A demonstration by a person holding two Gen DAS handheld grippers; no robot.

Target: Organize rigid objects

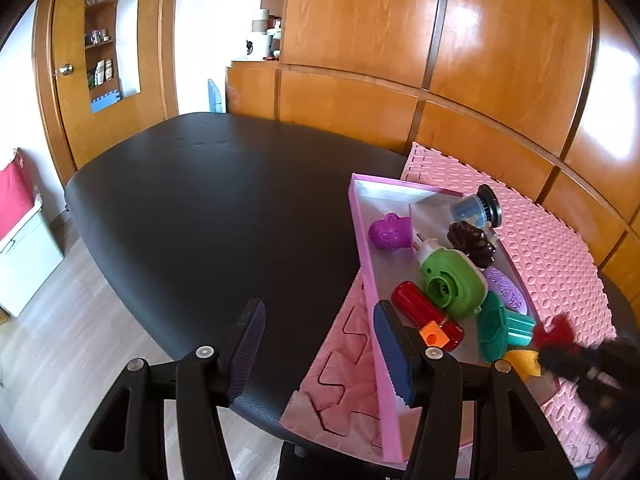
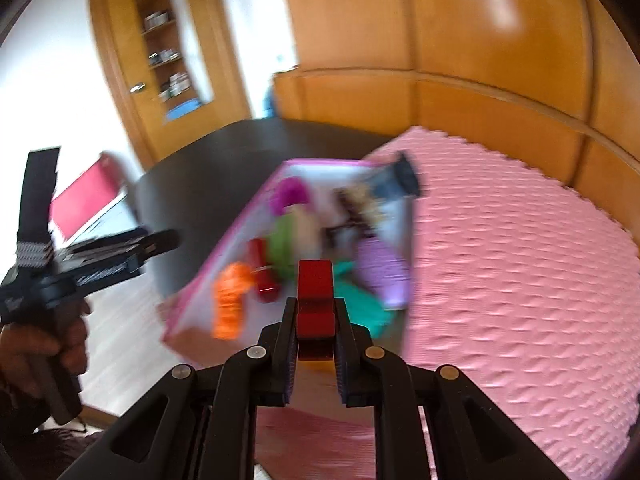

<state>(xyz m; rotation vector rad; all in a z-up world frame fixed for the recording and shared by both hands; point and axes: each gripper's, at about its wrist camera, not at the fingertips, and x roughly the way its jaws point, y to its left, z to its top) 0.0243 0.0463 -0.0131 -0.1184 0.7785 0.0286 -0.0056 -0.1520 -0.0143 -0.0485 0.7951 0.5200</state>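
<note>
A pink tray (image 1: 362, 240) lies on a pink foam mat (image 1: 552, 252) and holds several toys: a purple mould (image 1: 388, 234), a green round toy (image 1: 454, 284), a red cylinder (image 1: 420, 308), a teal piece (image 1: 500, 328) and others. My left gripper (image 1: 320, 320) is open and empty, its right finger (image 1: 394, 352) over the tray's near wall. My right gripper (image 2: 316, 304) is shut on a red block (image 2: 315, 296), above the near end of the tray (image 2: 232, 240). In the left wrist view it shows blurred at the lower right (image 1: 580, 356).
The black table (image 1: 220, 208) stretches left of the tray. Wooden wall panels (image 1: 480, 80) stand close behind the mat. The mat (image 2: 520, 280) spreads wide to the right of the tray. A hand (image 2: 40, 344) holds the left gripper (image 2: 100, 256) at the left.
</note>
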